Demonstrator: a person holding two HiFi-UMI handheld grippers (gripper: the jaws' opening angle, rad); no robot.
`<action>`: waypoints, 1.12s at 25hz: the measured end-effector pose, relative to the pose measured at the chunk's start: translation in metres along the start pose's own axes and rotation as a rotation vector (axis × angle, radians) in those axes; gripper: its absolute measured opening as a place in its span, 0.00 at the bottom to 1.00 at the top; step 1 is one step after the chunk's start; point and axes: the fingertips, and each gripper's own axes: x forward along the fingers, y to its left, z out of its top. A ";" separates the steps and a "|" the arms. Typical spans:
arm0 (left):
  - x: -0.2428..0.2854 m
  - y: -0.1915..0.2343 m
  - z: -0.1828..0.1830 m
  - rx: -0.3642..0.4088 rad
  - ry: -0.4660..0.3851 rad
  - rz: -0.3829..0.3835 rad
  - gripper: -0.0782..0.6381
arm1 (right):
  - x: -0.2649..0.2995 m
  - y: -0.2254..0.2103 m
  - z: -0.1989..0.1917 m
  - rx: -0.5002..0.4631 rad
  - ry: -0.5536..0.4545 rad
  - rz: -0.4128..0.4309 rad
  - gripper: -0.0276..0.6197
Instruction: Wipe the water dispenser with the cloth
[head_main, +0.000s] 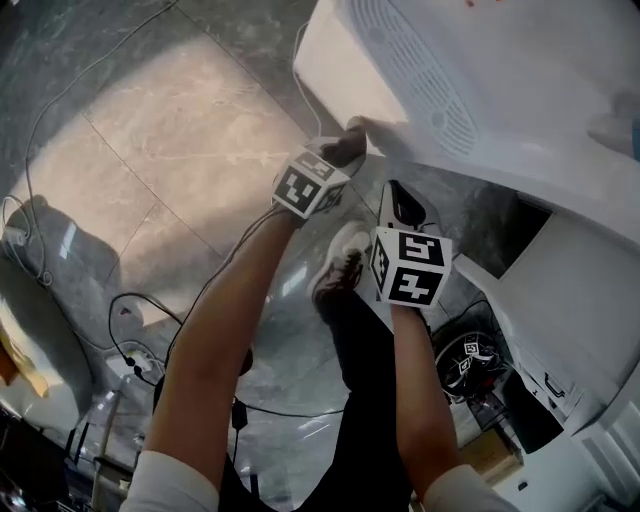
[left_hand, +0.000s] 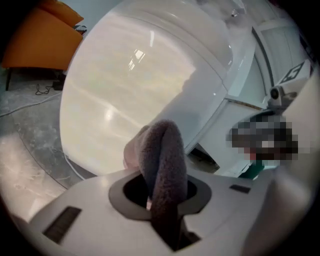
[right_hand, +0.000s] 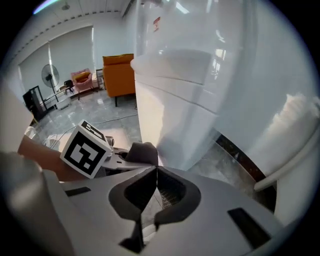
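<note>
In the head view, both forearms reach forward and down from the bottom edge. The left forearm (head_main: 225, 330) stretches out long and slants to the upper right. The right forearm (head_main: 420, 390) runs almost straight up the picture, a little shorter.

The right gripper (head_main: 403, 205) hangs just beside the left one and slightly nearer the person, its marker cube facing the camera. In the right gripper view its jaws are pressed together with nothing between them, their tips pointing at the lower side of the machine.

The left gripper (head_main: 335, 162) is held further out, tip toward the white casing. Its jaws are clamped on the cloth (left_hand: 160, 150), a thick grey roll that rises out of the jaw opening and folds over at the top. The right gripper view shows the same grey bundle at the left gripper's tip, touching or just short of the white wall; which, cannot be told.

The water dispenser (head_main: 520, 90) stands right ahead, a tall white body with a vent grille. Its broad smooth side fills the left gripper view just beyond the cloth.

Below lies a glossy stone floor (head_main: 180, 130) with thin cables (head_main: 40, 130), and a shoe (head_main: 340, 262) between the arms. Further off stand an orange chair (right_hand: 119, 70) and a fan (right_hand: 50, 75).
</note>
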 end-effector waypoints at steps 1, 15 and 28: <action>0.004 -0.011 -0.002 0.012 0.012 -0.018 0.22 | -0.006 -0.005 -0.012 0.023 0.010 -0.012 0.07; -0.093 -0.128 -0.047 0.082 0.080 -0.145 0.22 | -0.101 -0.020 -0.059 0.220 -0.038 -0.135 0.07; -0.372 -0.155 0.082 0.029 -0.092 0.240 0.22 | -0.313 0.014 0.080 0.069 -0.162 -0.067 0.06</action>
